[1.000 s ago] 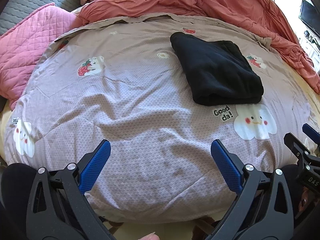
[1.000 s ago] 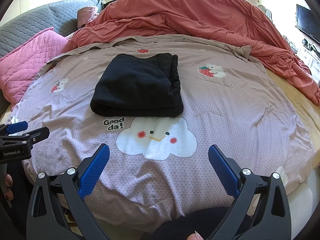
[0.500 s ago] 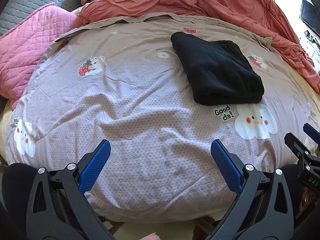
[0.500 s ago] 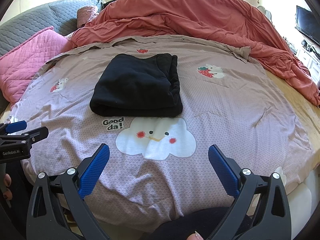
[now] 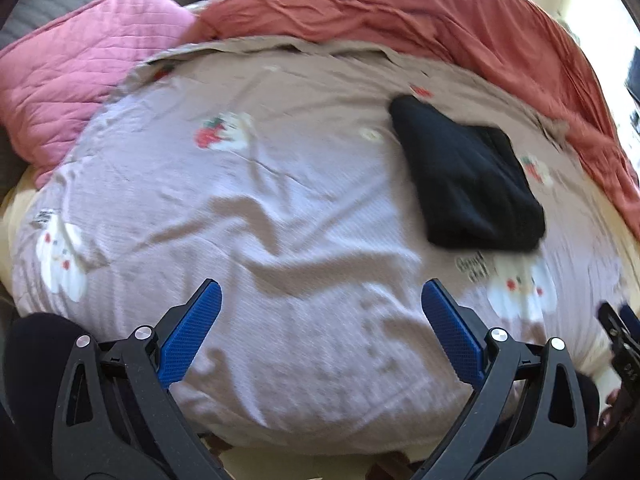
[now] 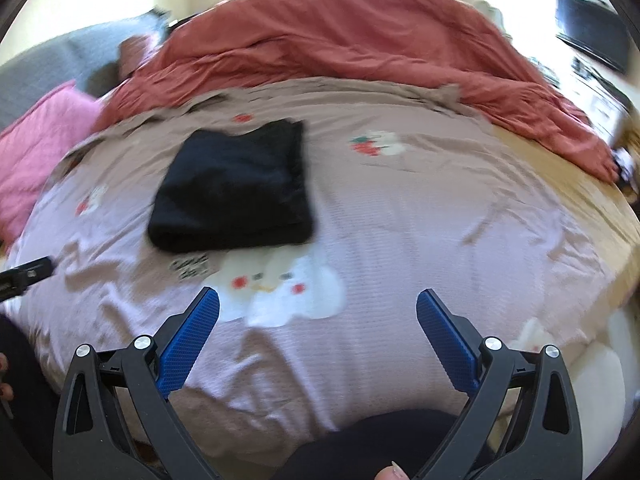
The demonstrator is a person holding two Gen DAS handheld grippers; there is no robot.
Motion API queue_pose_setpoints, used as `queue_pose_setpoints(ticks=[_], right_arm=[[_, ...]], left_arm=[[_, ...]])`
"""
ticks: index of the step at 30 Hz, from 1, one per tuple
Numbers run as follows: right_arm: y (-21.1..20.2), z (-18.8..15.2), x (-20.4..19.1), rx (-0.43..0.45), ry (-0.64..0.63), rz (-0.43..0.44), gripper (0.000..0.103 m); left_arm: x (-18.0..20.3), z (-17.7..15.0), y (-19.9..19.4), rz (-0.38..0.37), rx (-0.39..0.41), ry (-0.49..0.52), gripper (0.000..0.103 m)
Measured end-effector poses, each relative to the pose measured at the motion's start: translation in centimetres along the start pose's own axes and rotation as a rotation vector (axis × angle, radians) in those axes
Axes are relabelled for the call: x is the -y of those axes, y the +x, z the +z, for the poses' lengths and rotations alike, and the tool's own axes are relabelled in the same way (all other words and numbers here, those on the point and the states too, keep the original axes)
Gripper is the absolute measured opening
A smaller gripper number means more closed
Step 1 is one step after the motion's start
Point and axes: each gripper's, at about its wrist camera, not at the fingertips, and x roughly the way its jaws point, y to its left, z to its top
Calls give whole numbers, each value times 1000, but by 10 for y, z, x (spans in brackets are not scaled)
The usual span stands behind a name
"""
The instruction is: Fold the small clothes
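A black garment [image 5: 468, 178] lies folded into a thick rectangle on the mauve printed bedsheet [image 5: 280, 208]; it also shows in the right wrist view [image 6: 236, 192], left of centre. My left gripper [image 5: 318, 300] is open and empty, near the bed's front edge, well short and left of the garment. My right gripper [image 6: 318, 308] is open and empty, over the white cloud print [image 6: 284, 284], just short of the garment. Each gripper's tip shows at the edge of the other's view. Both views are motion-blurred.
A rumpled red-orange duvet [image 6: 360, 48] is heaped along the far and right side of the bed. A pink quilted blanket [image 5: 76, 80] lies at the far left, with a grey quilted cushion [image 6: 60, 64] behind. A dark screen [image 6: 588, 28] stands at the far right.
Both views have shifted and blurred: the garment now sits lower in both, and further right in the left wrist view. The garment itself has not moved. Both grippers stay open.
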Motion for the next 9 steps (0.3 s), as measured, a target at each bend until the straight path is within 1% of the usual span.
queue_pose_setpoints(ticks=[2, 3, 5, 6, 9], right_arm=[[-3, 2, 23, 18, 45, -54, 98], [-6, 3, 48, 30, 92, -95, 98], [-10, -1, 97, 46, 188, -179, 98], [-11, -4, 113, 52, 221, -211, 98], [-20, -29, 211, 52, 402, -393, 98]], left_arm=[[-19, 10, 0, 27, 7, -37, 94], [-28, 14, 0, 39, 10, -55, 94], [-56, 24, 0, 101, 26, -111, 94], [-74, 30, -1, 138, 36, -144, 94], [-115, 42, -5, 215, 64, -222, 94]])
